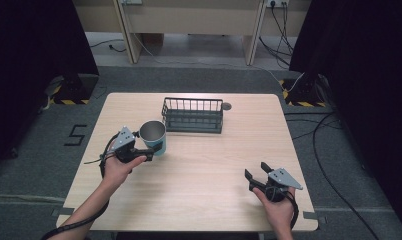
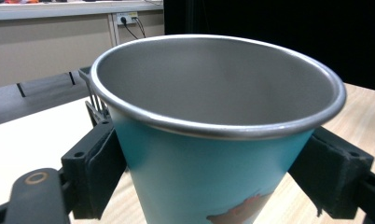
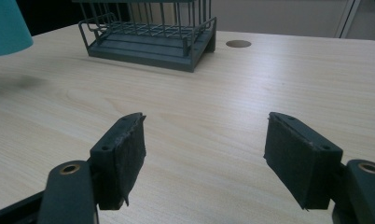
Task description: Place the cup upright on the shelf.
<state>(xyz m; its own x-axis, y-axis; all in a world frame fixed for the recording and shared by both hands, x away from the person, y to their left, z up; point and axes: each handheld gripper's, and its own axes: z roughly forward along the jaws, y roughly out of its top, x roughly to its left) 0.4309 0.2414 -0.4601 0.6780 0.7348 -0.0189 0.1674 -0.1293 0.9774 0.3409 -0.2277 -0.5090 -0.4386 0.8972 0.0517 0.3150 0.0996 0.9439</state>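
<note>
Teal on the outside and bare grey metal within, the cup (image 1: 153, 137) stands upright on the left half of the pale wooden desk (image 1: 204, 165), just in front of the left end of the dark wire basket (image 1: 193, 115). The left tool (image 1: 150, 154) has its two black jaws set one on each side of the cup's tapering wall; in the left gripper view the cup (image 2: 209, 154) sits squarely between the pads, which look pressed against it, though the contact line itself is partly hidden under the rolled rim, so a firm grip is likely rather than certain. A small reddish-brown print shows low on the teal wall. In the right gripper view the cup's lower edge seems to cast a shadow on the desk beneath it, so it may be slightly raised; I cannot tell for sure.

The right tool (image 1: 256, 176) rests near the front right of the desk, well apart from the cup. Its jaws stand wide apart with nothing but bare wood between them (image 3: 204, 158). Ahead of it the wire basket (image 3: 153, 35) stands empty, and a round cable hole (image 3: 238, 44) lies beside the basket's right end.
</note>
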